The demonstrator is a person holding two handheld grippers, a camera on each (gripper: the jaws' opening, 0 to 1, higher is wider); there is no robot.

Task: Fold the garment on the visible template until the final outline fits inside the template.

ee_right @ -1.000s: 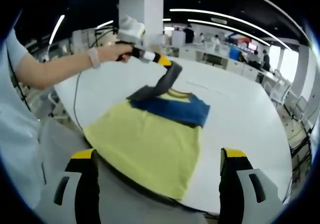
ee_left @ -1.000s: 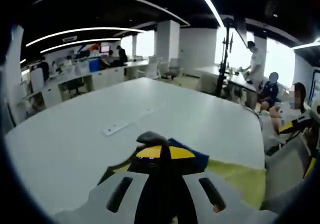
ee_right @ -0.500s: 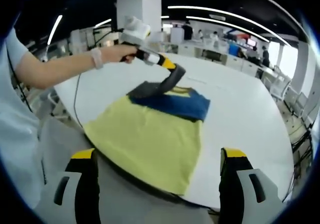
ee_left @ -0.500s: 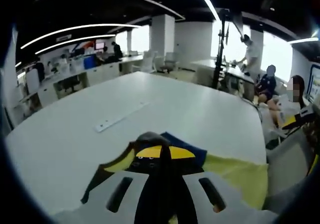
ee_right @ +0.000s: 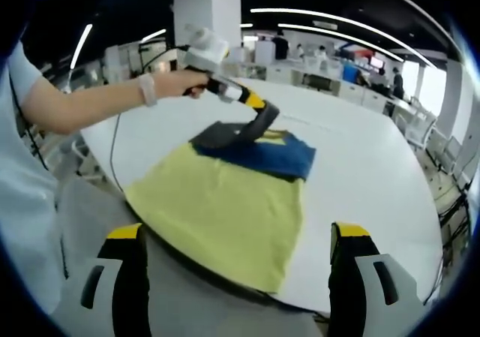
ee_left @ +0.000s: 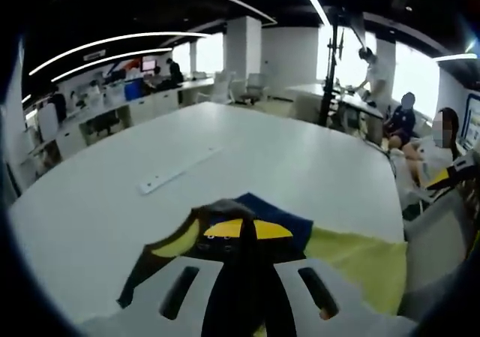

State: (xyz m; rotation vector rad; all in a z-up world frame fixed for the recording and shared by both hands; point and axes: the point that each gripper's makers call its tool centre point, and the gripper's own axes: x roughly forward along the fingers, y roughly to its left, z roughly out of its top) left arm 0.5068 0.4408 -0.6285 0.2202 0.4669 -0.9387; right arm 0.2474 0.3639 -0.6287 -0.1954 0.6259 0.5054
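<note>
Over the garment [ee_right: 225, 202], left claw [ee_right: 259, 123] dragged sleeve farther.

No legible text, label, brand, number or sign in the left gripper view or the right gripper view. Far screens and panels at the desks across the room are too blurred and small to read. The yellow and blue garment [ee_right: 225, 202] on the worktop [ee_right: 360, 179] carries no readable print.

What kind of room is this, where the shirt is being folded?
Most likely an open-plan office: rows of desks with people seated at them, office chairs, long strip ceiling lights, and a large white table carrying the yellow and blue garment.
</note>
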